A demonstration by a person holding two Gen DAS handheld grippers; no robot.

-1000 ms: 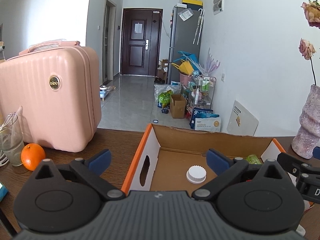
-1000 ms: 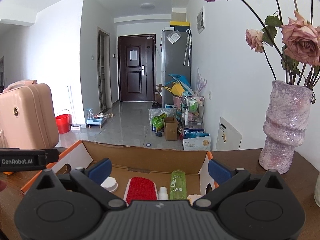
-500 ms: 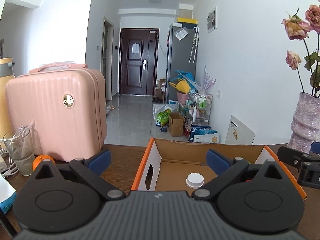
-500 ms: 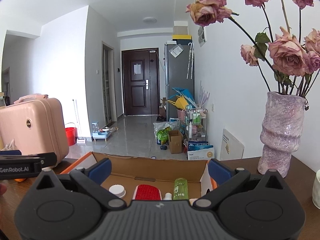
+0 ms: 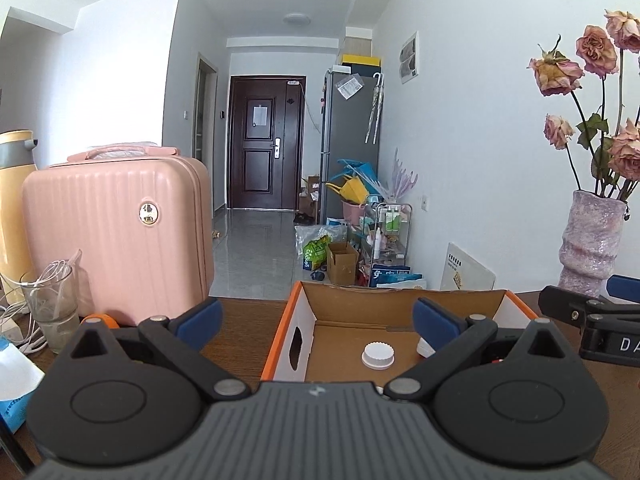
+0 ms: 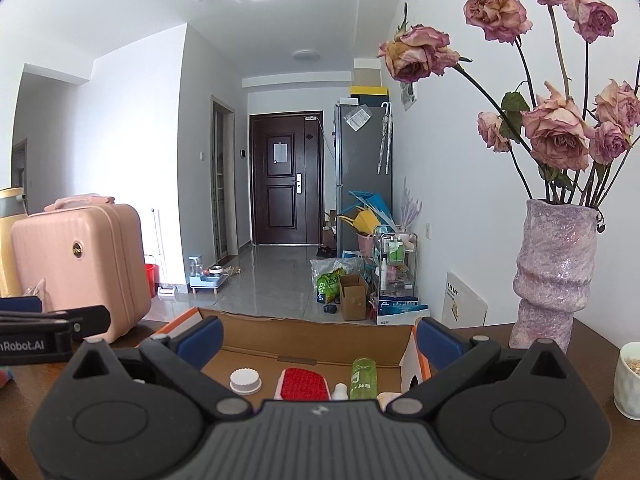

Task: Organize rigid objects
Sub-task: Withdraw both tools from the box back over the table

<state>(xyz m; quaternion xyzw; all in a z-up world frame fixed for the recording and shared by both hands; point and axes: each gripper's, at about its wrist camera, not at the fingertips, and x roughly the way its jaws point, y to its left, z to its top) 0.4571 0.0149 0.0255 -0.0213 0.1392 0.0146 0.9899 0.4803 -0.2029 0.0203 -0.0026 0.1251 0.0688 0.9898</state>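
Observation:
An open cardboard box [image 5: 400, 300] with orange edges sits on the dark wooden table; in the right wrist view the box [image 6: 312, 340] holds a white ribbed cap [image 6: 245, 381], a red brush [image 6: 305, 384], a small white bottle [image 6: 340, 391] and a green bottle [image 6: 363, 374]. The white cap [image 5: 378, 355] also shows in the left wrist view. My left gripper [image 5: 318, 316] hangs open in front of the box's left side, nothing between its fingers. My right gripper [image 6: 320, 336] is open too, level with the box's near edge and empty.
A pink suitcase [image 5: 120, 232] stands left of the box, with a glass [image 5: 52, 304], an orange [image 5: 100, 320] and a yellow flask [image 5: 14, 216] beside it. A pink vase of dried roses [image 6: 552, 276] stands right, a white cup [image 6: 628, 380] near it.
Both grippers have tilted upward and pulled back a little, so the box sits lower in both views and more ceiling shows. Both stay open and empty.

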